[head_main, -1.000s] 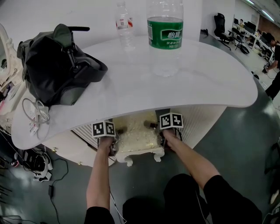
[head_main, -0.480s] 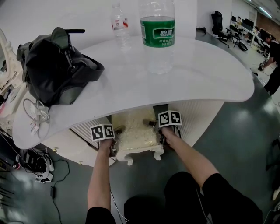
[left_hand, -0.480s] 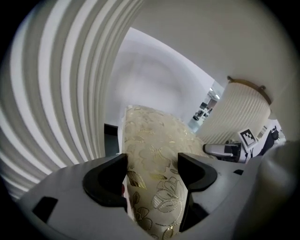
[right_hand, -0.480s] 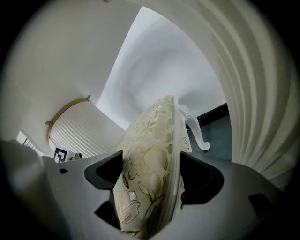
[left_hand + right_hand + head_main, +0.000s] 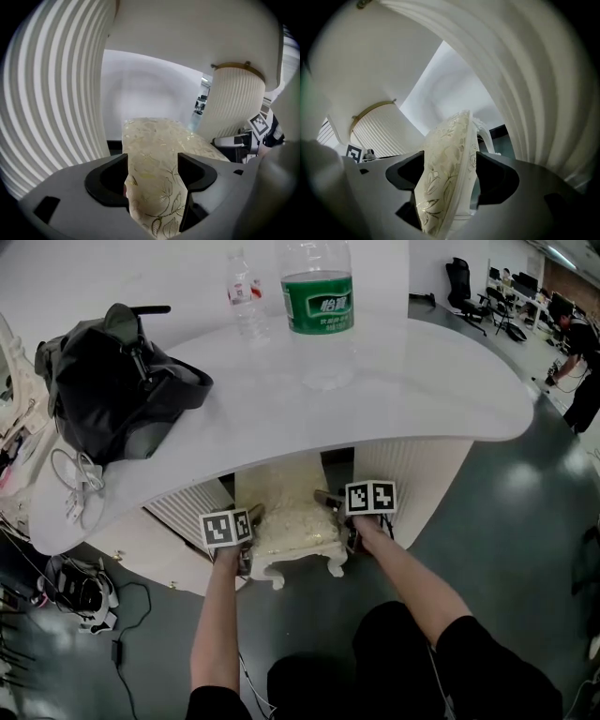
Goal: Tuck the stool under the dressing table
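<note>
The stool [image 5: 292, 526] has a cream floral cushion and white carved legs, and its far end reaches under the white dressing table [image 5: 422, 399], between the two ribbed pedestals. My left gripper [image 5: 249, 521] is shut on the stool's left edge; in the left gripper view the cushion [image 5: 154, 140] fills the space between the jaws of the left gripper [image 5: 152, 176]. My right gripper [image 5: 330, 502] is shut on the right edge. The right gripper view shows cushion and white frame [image 5: 445, 154] clamped in the right gripper [image 5: 451, 178].
On the tabletop are a black bag [image 5: 112, 390], a large green-label bottle [image 5: 319, 315], a small bottle [image 5: 246, 296] and white cables [image 5: 75, 488]. Ribbed pedestals [image 5: 187, 507] [image 5: 422, 474] flank the stool. Shoes and cords [image 5: 70, 587] lie on the floor at left.
Both grippers keep their hold on the stool and have lifted slightly. The head view has shifted, so the table sits higher in the picture and more cushion shows.
</note>
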`<move>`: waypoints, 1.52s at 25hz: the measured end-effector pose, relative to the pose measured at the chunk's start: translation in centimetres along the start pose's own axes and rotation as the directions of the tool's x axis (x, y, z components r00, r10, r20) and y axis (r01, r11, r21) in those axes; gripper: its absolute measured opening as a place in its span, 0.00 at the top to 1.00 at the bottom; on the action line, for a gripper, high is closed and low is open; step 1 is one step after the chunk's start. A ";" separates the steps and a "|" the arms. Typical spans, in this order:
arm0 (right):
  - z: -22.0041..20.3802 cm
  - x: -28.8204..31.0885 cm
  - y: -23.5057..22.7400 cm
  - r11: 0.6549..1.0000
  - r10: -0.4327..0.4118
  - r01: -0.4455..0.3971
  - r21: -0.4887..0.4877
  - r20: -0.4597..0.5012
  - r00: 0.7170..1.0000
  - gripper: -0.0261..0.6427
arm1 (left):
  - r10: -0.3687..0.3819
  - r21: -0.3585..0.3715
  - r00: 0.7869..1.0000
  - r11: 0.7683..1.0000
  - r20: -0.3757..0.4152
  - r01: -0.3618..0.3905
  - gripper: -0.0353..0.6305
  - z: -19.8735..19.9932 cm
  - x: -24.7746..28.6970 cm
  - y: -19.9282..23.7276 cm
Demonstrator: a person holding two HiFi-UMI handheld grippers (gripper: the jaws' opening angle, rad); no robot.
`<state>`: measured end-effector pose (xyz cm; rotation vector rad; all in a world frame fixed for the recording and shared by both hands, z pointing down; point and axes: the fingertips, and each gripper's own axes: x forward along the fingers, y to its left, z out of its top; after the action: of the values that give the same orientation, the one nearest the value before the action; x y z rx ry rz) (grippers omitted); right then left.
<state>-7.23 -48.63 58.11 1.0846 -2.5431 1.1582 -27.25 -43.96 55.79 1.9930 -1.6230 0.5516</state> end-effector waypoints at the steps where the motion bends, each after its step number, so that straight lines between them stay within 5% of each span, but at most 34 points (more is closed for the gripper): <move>1: 0.2 -0.4 0.3 1.000 -0.005 0.005 -0.023 0.015 1.000 0.47 | 0.011 0.000 1.000 1.000 0.012 -0.011 0.44 0.0 -0.3 -0.1; 12: -0.1 -3.2 5.2 0.960 0.012 0.012 -0.280 0.084 0.996 0.47 | 0.063 0.030 0.995 0.997 0.080 -0.066 0.44 -0.3 -2.9 -2.2; 23: -1.5 -4.3 10.4 0.859 0.053 0.017 -0.512 0.122 0.991 0.49 | 0.117 0.145 0.978 0.979 0.175 -0.143 0.55 -0.6 -5.3 -4.4; 25: -1.7 -4.6 10.9 0.839 0.038 0.051 -0.542 0.152 0.988 0.61 | 0.118 0.179 0.973 0.972 0.200 -0.154 0.57 -0.5 -5.6 -5.1; 27: -1.8 -4.9 11.2 0.809 0.015 0.101 -0.579 0.193 0.981 0.87 | 0.123 0.215 0.967 0.961 0.222 -0.172 0.62 -0.6 -6.0 -5.8; 30: -2.4 -5.0 12.2 0.776 0.018 0.119 -0.619 0.210 0.977 0.92 | 0.129 0.244 0.961 0.951 0.245 -0.190 0.67 -0.9 -6.7 -6.7; 38: -4.3 -5.6 13.8 0.754 0.056 0.099 -0.650 0.214 0.975 0.95 | 0.128 0.247 0.944 0.947 0.303 -0.208 0.83 -1.9 -8.2 -8.8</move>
<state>-13.04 -36.34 50.55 1.0697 -2.7294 0.0611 -20.32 -35.03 51.21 2.2288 -2.0005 0.6064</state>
